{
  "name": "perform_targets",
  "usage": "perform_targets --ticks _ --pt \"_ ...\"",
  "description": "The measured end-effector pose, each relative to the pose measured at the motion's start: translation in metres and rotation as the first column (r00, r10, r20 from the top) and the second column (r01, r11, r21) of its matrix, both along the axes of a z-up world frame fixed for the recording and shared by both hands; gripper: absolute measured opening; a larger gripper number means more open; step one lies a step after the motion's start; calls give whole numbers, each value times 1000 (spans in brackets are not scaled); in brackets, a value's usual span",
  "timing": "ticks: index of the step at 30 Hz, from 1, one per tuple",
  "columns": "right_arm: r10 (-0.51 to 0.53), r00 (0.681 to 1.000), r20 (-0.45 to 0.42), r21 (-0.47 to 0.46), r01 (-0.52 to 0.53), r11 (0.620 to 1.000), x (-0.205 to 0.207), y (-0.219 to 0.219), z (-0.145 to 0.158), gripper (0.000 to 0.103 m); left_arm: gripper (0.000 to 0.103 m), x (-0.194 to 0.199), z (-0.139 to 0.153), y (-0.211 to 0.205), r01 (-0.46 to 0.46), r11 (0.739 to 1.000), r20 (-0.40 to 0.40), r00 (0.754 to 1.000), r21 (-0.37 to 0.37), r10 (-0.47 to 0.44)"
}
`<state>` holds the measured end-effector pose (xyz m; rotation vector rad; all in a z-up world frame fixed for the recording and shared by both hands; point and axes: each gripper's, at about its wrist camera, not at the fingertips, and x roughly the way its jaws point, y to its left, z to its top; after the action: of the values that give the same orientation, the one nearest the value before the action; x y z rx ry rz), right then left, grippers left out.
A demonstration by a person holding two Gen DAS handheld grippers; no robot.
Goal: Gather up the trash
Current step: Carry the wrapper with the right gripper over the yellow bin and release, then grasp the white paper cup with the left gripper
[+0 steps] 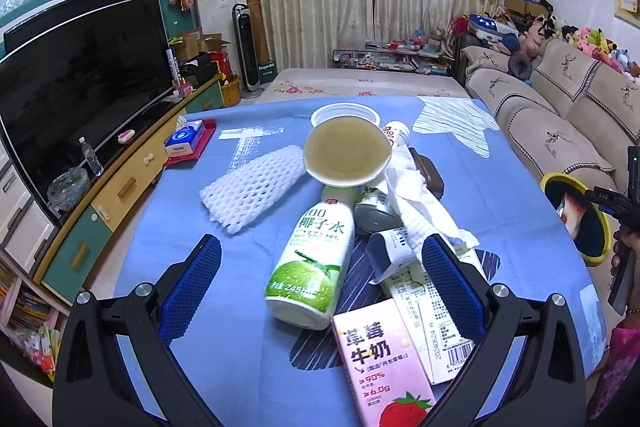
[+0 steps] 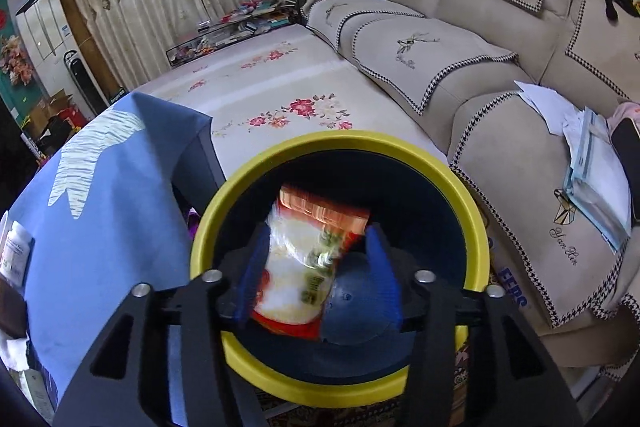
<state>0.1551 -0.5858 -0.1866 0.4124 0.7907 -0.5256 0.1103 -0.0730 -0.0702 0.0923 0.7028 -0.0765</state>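
Step in hand: dropping one piece of trash into the bin; the rest of the pile waits on the tabletop [image 1: 248,379].

- Right gripper [image 2: 316,259]: held over the yellow-rimmed trash bin [image 2: 340,147]. Jaws part-way apart. A red-and-white snack wrapper [image 2: 308,259], motion-blurred, sits between them over the bin's dark interior; the far pad looks clear of it, so it reads as released and falling. Whether the near pad touches it cannot be told.
- Left gripper [image 1: 320,291]: jaws wide, holding nothing, poised low over the pile.
- Pile, on the blue cloth: coconut water bottle [image 1: 312,259] lying between the left jaws; strawberry milk carton [image 1: 380,367] just beside it; paper cup [image 1: 346,151] on its side; crumpled paper towel [image 1: 416,199]; white foam fruit net [image 1: 252,187] apart to one side.

Next move, as judged: right gripper back to the pile; left jaws close on the bottle.
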Motion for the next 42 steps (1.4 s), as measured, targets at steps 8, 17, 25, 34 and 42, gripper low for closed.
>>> perform_targets --ticks 8,17,25,34,42 --pt "8 1000 16 12 -8 1000 -5 4 3 58 99 10 -5 -8 10 1000 -10 1000 5 -10" --pt "50 997 63 39 -52 998 -17 26 11 60 99 29 -6 -18 34 999 -19 999 28 -34" --pt "88 993 74 13 -89 996 -20 43 20 63 90 83 5 -25 43 998 -59 997 -35 -45" --pt "104 992 70 35 -106 994 -18 47 13 63 69 136 8 -35 52 996 -158 985 -71 -63" --pt "109 992 71 43 -112 993 -17 45 12 63 50 158 -13 -41 33 997 -218 975 -66 -47"
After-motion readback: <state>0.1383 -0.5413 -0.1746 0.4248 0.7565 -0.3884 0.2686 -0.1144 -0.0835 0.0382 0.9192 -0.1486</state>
